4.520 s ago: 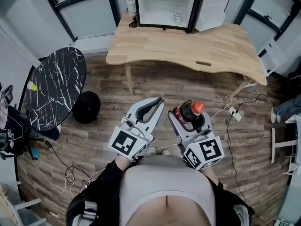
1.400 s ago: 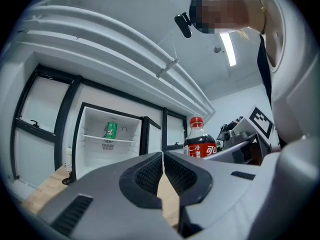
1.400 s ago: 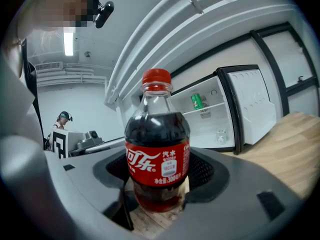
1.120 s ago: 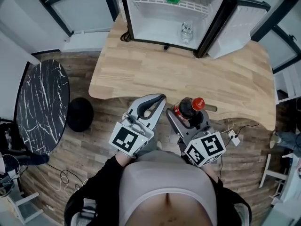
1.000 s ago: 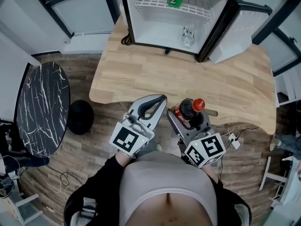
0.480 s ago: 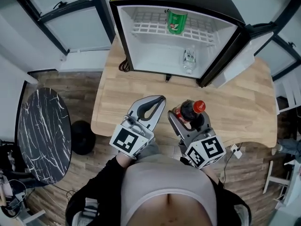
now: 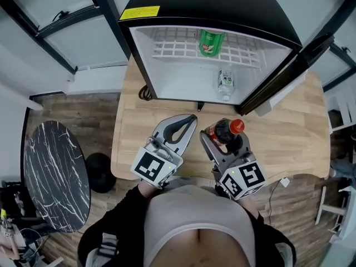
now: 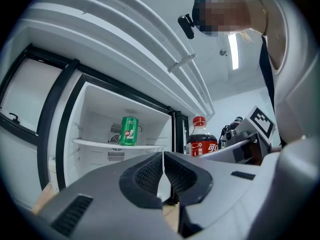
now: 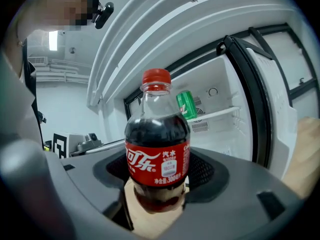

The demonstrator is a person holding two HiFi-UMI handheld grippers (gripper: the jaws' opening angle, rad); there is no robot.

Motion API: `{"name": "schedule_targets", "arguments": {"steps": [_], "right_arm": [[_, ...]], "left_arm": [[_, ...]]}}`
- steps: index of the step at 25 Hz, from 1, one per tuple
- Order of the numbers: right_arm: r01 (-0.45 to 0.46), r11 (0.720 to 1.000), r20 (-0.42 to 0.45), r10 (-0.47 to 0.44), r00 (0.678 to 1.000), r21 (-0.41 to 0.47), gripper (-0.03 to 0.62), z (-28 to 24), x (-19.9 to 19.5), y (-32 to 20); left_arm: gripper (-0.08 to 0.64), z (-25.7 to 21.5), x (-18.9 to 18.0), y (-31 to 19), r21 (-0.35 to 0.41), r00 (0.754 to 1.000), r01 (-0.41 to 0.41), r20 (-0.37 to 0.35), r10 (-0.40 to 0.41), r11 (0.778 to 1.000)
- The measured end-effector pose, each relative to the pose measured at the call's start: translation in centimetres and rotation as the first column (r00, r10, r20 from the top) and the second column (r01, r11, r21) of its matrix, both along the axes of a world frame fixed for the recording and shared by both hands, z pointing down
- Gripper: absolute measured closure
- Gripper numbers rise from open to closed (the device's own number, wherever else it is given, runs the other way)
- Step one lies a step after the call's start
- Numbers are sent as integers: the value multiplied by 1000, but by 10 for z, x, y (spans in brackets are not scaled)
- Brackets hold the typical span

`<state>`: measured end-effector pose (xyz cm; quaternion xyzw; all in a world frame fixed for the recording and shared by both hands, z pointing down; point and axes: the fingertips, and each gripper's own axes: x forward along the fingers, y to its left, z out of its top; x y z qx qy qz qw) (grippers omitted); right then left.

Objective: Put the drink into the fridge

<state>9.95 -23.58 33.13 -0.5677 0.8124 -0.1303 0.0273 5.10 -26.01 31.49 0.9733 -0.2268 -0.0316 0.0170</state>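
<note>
Cola bottle [image 9: 157, 131]: red label [image 9: 156, 166], white Chinese Coca-Cola script, "汽水" and "300毫升" beside it. Yellow sticker [image 7: 139, 12] on the fridge [image 7: 222, 7] top: print too small to read.

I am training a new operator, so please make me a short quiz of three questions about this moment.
1. True or false: the left tongs are shut and empty.
2. What do the right tongs grip? A. a cup; B. a cola bottle; C. a plate.
3. Fill in: the green can stands on the fridge's ____ shelf.
Key: 1 true; 2 B; 3 upper.
</note>
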Motion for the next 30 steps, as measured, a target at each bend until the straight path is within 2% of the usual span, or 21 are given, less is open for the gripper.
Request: {"name": "schedule_targets", "arguments": {"steps": [3,6,9,12,30], "right_arm": [[-16,1000,1,16,1000,5,267,-1,7,-10],[-19,1000,-1,19,1000,-4,267,0,16,-10],[-9,1000,-5,9,1000,-9,267,2,24,-13],[12,1000,-7,-12,1000,-21,267,4,28,-15],[94,995,-5,-94,996,-41,267,29,22,-59]], "left_arm": [[548,1,10,-11,14,1000,-18,9,18,1000],[548,1,19,-12,-3,1000,-21,9,21,1000],[548,4,26,-16,-7,1000,-1,8,1,1000],[548,5,26,-19,-25,999,28,-24,-29,999],[548,26,-5,-30,-55,984,181,16,-180,982]]}}
